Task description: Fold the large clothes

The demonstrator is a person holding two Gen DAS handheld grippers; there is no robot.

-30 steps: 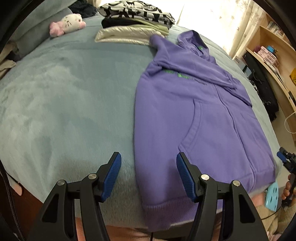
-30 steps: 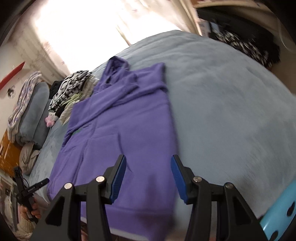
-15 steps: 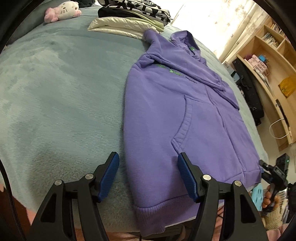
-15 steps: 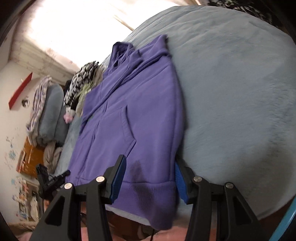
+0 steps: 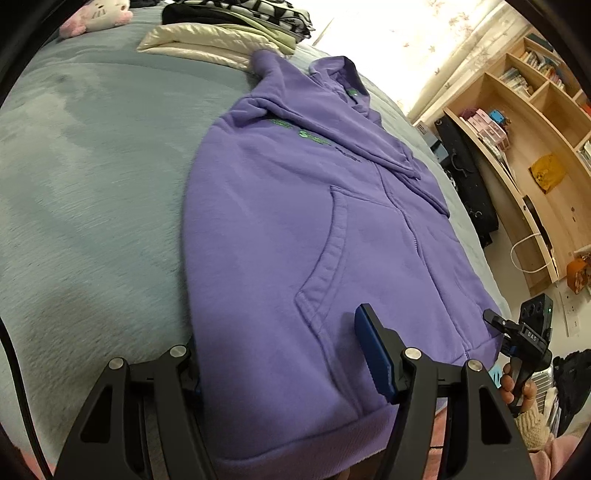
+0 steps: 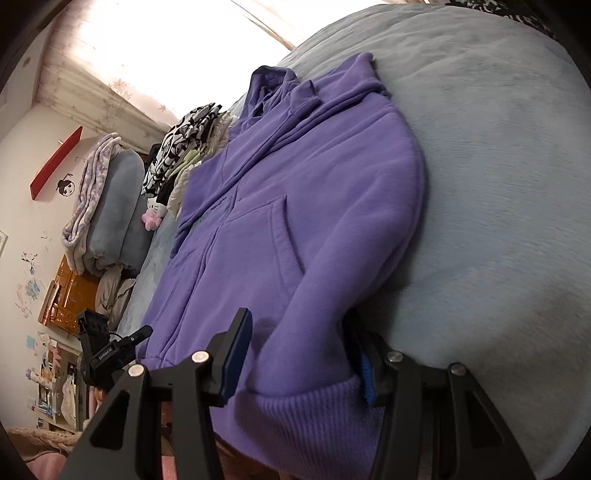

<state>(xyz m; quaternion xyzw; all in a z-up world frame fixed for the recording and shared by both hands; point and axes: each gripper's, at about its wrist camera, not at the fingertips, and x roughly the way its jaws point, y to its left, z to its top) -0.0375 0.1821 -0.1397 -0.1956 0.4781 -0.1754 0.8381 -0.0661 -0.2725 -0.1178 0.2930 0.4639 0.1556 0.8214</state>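
1. Purple fleece zip-front hoodie with kangaroo pockets and ribbed hem lies flat, front up, on the pale grey-blue plush bedspread; sleeves folded across the chest, hood at the far end, hem at the near edge of the bed and partly hanging over it

2. Long axis runs near to far, hem to hood, straight away from both tools; the width of the hem runs left to right between them

3. Left gripper, black frame with blue pads: jaws spread and straddling the near-left hem corner. Its left finger sits just outside the garment's left side edge, low against the bedspread, pad mostly hidden; the right finger stands above the fabric near the left pocket opening. No pinch seen yet

4. Right gripper of the same build: jaws spread, straddling the near-right hem corner. Its left finger is over the fabric, its right finger at the outer side edge, half tucked against the fleece. Whether that pad already touches cloth I cannot tell; the jaws are not pressed together

5. Each tool is nearer its own corner; neither reaches the middle of the hem

6. Judgement: next move is probably closing on both corners, then carrying the hem along the long axis toward the hood

7. Far left, beyond the hood: stack of folded clothes, cream and black-and-white patterned, close to one sleeve cuff
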